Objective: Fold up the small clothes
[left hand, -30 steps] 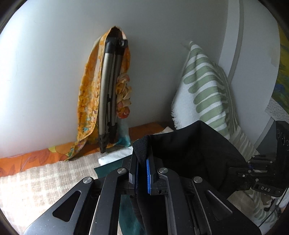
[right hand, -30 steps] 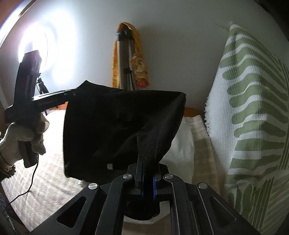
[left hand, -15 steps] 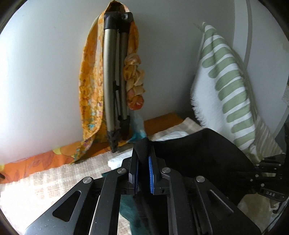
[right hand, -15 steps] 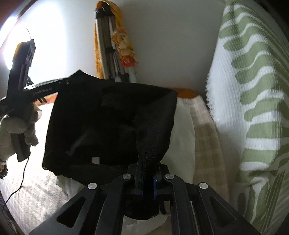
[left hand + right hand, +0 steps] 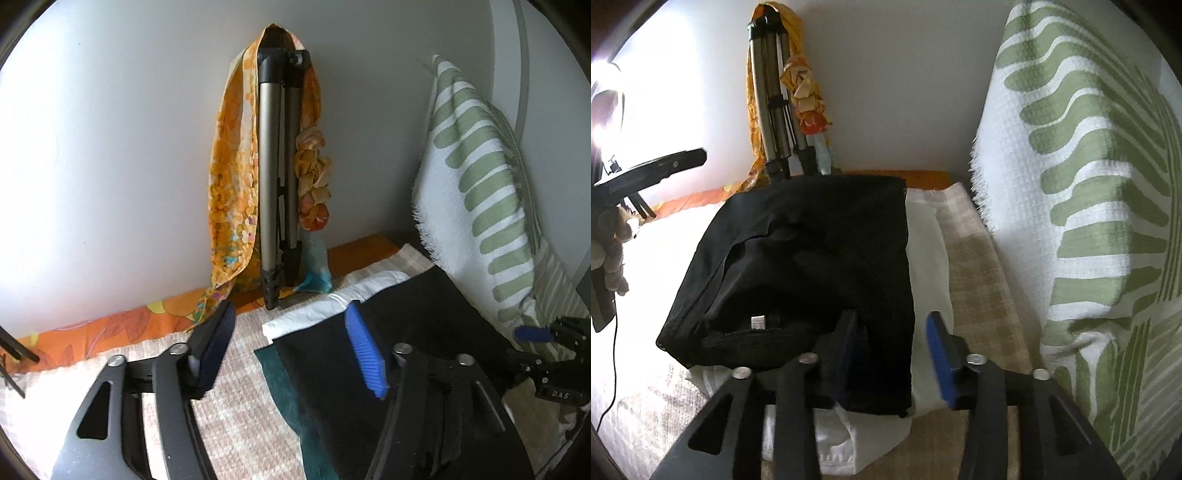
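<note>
Nearest, the right hand-held gripper point(image 5: 892, 354) stands with its jaws spread wide, gripping nothing, its dark pad just over the near edge of the black garment point(image 5: 812, 258). The left hand-held gripper point(image 5: 291, 347) is likewise wide apart and empty. The black garment lies folded on top of a white garment point(image 5: 927, 266), which rests on a beige checked blanket point(image 5: 979, 280). Beside them leans a green-striped pillow point(image 5: 1089, 184). Farther back, a folded tripod point(image 5: 275, 177) draped with an orange scarf point(image 5: 231, 184) stands against the wall.
</note>
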`<action>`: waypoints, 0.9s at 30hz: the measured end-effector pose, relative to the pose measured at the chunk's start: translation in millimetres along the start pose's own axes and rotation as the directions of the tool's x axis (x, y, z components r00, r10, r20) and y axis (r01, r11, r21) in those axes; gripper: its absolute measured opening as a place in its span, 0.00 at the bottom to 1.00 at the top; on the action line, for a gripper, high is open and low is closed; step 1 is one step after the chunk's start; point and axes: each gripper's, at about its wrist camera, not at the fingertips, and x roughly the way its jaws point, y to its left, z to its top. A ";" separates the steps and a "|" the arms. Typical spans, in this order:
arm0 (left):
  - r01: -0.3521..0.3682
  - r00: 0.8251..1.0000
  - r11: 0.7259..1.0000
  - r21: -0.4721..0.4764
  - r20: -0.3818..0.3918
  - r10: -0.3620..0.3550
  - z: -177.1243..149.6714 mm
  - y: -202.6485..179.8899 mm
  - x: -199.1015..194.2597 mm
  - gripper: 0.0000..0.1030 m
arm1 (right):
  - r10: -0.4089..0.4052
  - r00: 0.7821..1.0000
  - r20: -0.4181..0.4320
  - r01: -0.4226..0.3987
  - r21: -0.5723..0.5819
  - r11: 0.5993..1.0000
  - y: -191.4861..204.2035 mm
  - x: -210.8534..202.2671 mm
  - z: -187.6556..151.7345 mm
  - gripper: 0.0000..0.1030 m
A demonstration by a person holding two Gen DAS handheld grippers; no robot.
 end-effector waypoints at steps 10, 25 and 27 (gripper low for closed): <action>0.060 0.998 0.998 -0.035 -0.007 -0.060 -11.9 7.2 -49.5 0.71 | -0.041 0.997 0.062 0.040 0.014 0.999 22.3 -44.4 -9.1 0.72; 0.083 0.996 0.996 -0.045 0.040 -0.081 -36.0 13.2 -160.5 0.79 | -0.056 0.986 0.160 0.051 0.030 0.998 74.5 -137.1 -34.2 0.91; 0.080 0.996 0.996 -0.036 0.051 -0.078 -40.8 11.7 -174.2 0.79 | -0.051 0.985 0.165 0.046 0.031 0.998 82.5 -148.0 -40.4 0.92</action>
